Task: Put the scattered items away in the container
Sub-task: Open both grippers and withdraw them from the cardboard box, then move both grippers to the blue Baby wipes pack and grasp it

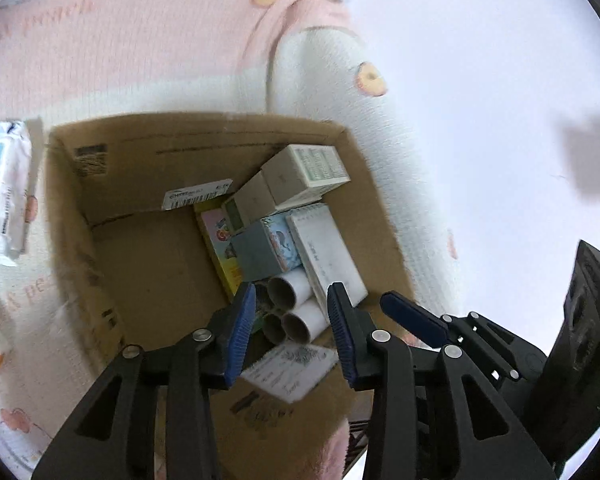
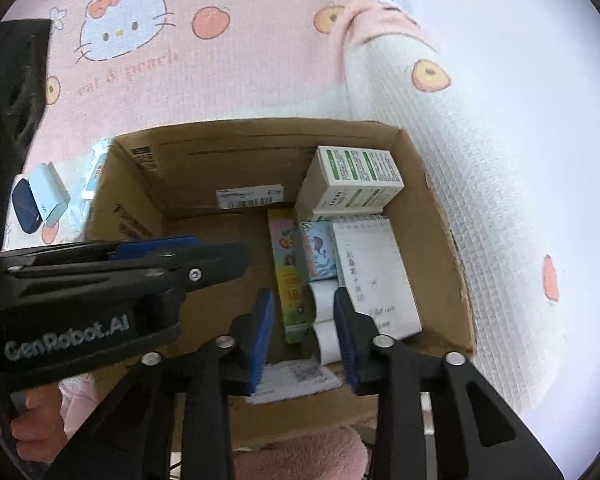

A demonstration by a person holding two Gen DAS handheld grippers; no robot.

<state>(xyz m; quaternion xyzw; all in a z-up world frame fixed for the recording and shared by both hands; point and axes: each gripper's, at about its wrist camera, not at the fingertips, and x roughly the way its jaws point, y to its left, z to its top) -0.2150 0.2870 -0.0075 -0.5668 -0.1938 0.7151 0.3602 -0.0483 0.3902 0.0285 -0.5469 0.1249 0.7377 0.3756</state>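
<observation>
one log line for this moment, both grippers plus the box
left gripper: open, empty | right gripper: open, empty | cardboard box: holds paper tubes, notepad | wipes pack: outside

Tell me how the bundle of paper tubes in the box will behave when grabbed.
The tubes look hollow with thin walls, so probably light and easily crushed. Their round sides suggest they would roll or slip apart unless joined. They lie wedged between the notepad and a book, so likely snug.

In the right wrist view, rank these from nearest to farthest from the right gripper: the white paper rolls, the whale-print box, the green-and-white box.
From the right gripper:
1. White paper rolls, right between its open fingers, low in the cardboard box.
2. Whale-print box, just beyond the rolls, left of the notepad.
3. Green-and-white box, against the far wall.
</observation>
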